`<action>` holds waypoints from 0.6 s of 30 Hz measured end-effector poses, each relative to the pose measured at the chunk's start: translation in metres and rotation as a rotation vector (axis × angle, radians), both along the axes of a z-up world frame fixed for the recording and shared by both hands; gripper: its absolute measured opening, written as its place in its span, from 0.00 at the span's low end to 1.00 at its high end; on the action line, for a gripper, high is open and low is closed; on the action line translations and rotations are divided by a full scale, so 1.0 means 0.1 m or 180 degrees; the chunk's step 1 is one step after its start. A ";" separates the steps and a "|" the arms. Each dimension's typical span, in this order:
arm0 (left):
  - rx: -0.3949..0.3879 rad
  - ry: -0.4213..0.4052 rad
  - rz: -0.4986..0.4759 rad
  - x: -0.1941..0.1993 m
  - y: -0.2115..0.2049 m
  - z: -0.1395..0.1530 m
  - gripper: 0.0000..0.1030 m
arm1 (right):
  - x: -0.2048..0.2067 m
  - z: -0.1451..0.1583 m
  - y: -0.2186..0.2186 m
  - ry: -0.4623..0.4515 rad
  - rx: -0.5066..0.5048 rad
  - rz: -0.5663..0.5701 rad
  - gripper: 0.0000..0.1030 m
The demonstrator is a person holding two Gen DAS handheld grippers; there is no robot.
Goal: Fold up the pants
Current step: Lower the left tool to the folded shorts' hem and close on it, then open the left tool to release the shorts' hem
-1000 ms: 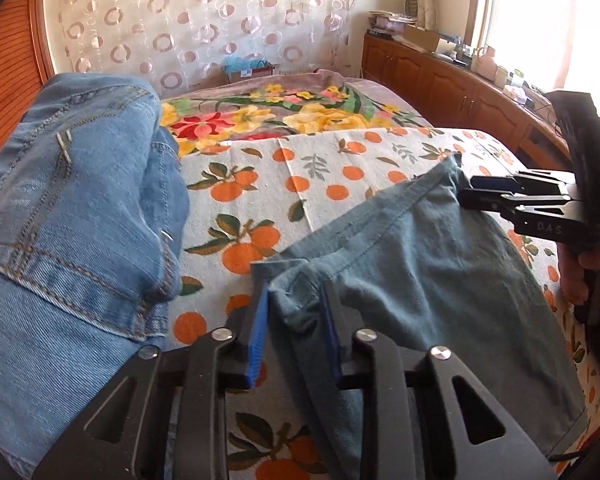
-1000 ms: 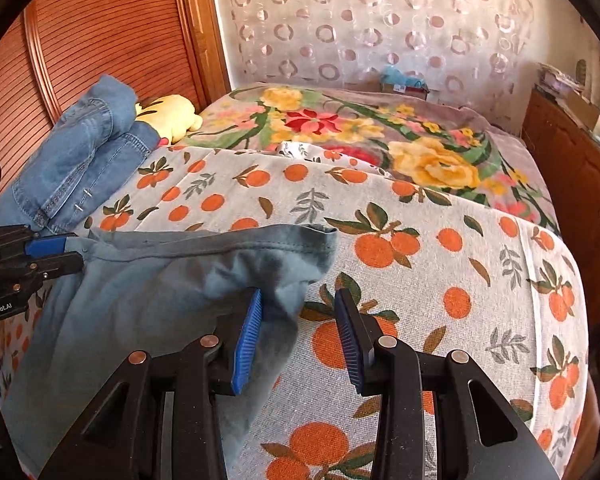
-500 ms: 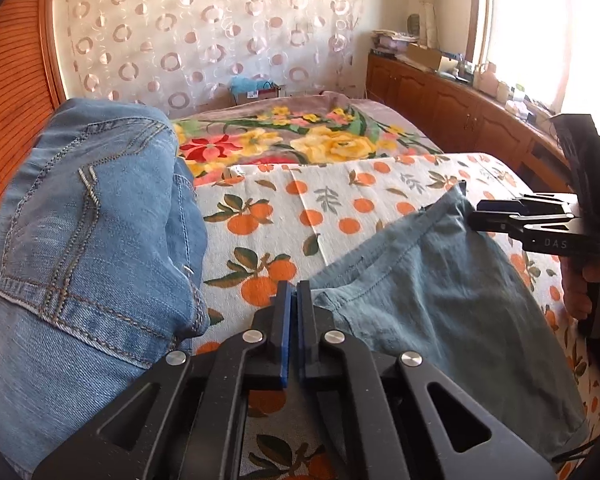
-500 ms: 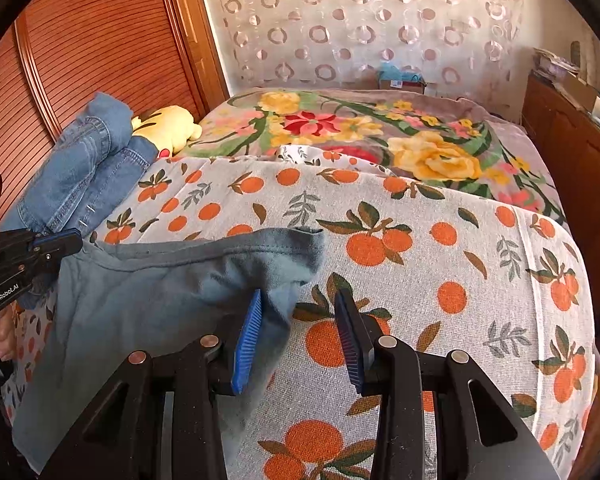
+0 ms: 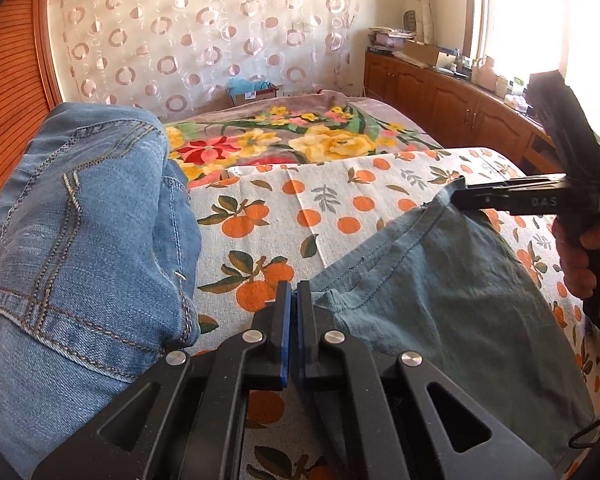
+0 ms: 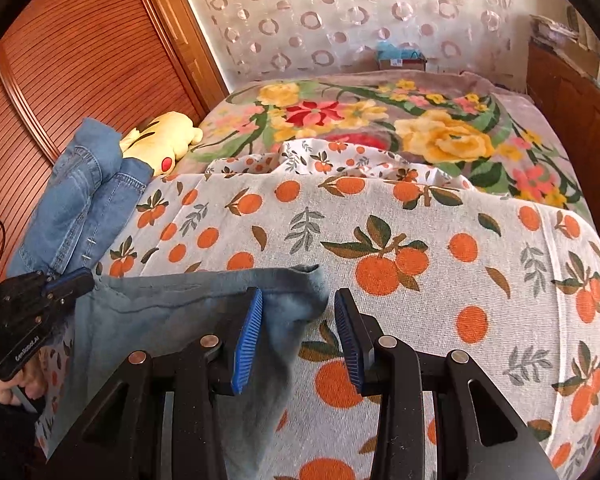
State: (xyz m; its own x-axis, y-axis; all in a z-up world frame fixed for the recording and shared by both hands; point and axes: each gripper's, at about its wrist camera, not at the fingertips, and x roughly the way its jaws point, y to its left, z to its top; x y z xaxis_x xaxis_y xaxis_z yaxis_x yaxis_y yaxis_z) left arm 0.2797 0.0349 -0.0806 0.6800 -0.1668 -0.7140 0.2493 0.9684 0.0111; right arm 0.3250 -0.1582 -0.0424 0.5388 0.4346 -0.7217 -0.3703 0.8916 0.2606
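Observation:
Grey-blue pants (image 5: pixel 440 292) lie spread on the orange-print bedspread (image 5: pixel 284 216). My left gripper (image 5: pixel 294 292) is shut, its jaws pinched on the near left corner of the pants. From the right wrist view that gripper (image 6: pixel 82 280) sits at the pants' left corner, held by a hand. My right gripper (image 6: pixel 298 308) is open, and the far right corner of the pants (image 6: pixel 172 312) droops between its blue pads without being pressed. In the left wrist view the right gripper (image 5: pixel 458 194) reaches the same corner from the right, with a hand on its handle.
Blue denim jeans (image 5: pixel 80 240) are heaped on the left of the bed, with a yellow plush toy (image 6: pixel 160 140) behind them. A floral blanket (image 6: pixel 380 120) covers the far half. Wooden cabinets (image 5: pixel 440 96) run along the right and a ribbed wooden door (image 6: pixel 80 60) along the left.
My left gripper's jaws closed on the pants corner that lay between them. The right gripper stayed open and shifted slightly, with the pants corner now more between its pads.

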 end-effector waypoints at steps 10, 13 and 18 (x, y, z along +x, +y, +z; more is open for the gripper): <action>0.0083 -0.0014 0.0034 0.02 -0.01 -0.02 0.03 | -0.02 0.03 -0.10 -0.0337 0.0001 -0.0223 0.04; 0.0100 -0.0007 0.0042 0.02 -0.02 -0.02 0.03 | -0.03 -0.03 -0.02 -0.0307 -0.0071 -0.0214 0.04; 0.0017 0.0018 -0.0008 -0.04 -0.03 0.04 0.05 | -0.05 0.00 0.09 -0.0257 -0.0194 -0.0159 0.13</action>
State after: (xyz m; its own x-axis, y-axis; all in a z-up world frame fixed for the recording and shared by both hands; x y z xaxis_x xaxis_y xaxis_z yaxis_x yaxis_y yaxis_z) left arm 0.2761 0.0318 -0.0770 0.6755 -0.1648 -0.7187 0.2518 0.9677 0.0147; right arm 0.3198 -0.1493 -0.0424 0.6162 0.3625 -0.6992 -0.3426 0.9228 0.1765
